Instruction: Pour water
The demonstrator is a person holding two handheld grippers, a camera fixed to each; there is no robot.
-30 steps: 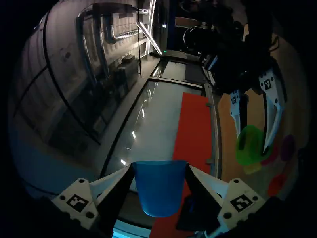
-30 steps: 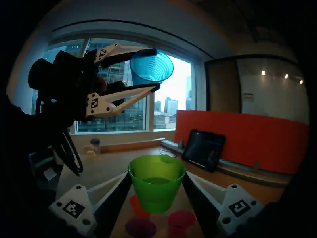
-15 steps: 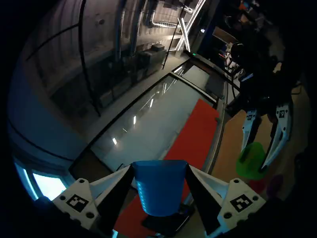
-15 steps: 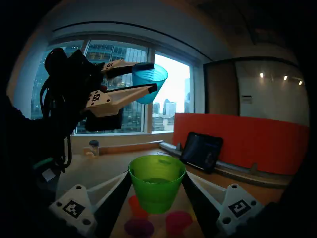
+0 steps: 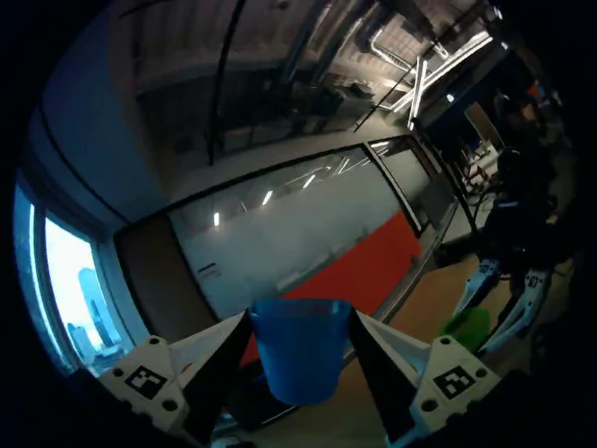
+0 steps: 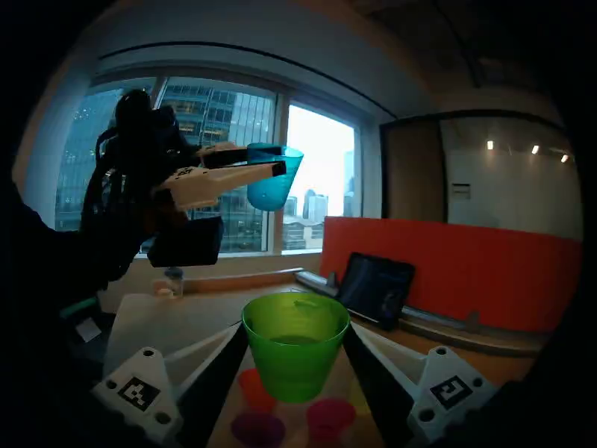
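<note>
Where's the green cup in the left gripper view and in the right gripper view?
Left gripper view: the green cup sits low at the right, between the right gripper's fingers.
Right gripper view: the cup is at bottom centre, between that gripper's own fingers.
Shared landmark: the orange panel.

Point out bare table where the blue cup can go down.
Bare table lies between the jar and the green cup. Crowded below that cup: small cups cluster there. The tablet takes the right behind it.
</note>
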